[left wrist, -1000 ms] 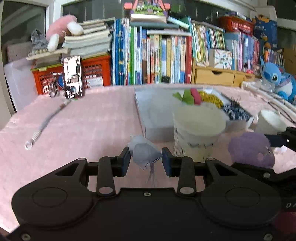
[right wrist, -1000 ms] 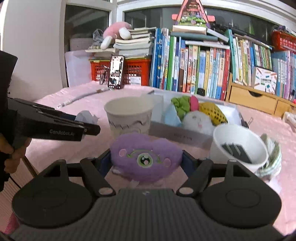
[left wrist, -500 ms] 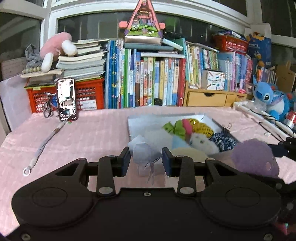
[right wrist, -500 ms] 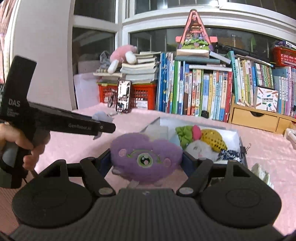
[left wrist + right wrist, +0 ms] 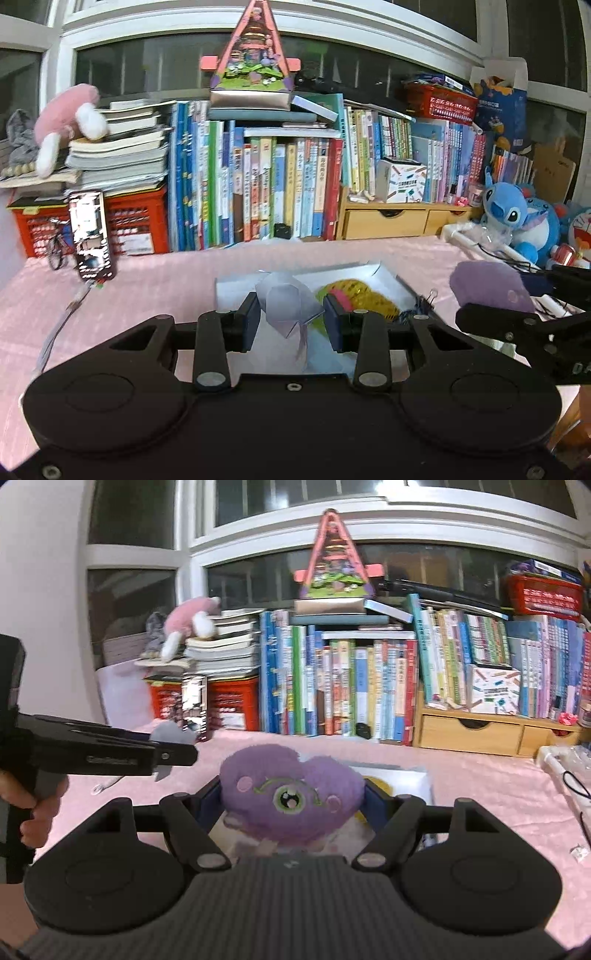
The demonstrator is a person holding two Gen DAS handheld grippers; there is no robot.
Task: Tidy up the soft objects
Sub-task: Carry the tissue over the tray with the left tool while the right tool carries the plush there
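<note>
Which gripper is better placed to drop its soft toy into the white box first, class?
Left, probably. The left gripper holds the grey toy right over the white box. The right gripper, holding the purple plush, seems nearer its edge.

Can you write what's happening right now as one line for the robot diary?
left hand-held gripper: shut on grey fabric toy | right hand-held gripper: shut on purple plush | both above white tray

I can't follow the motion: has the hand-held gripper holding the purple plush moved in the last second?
Yes. The right hand-held gripper rose with the purple plush: the white box has dropped lower in its view, and the paper cups are gone.
</note>
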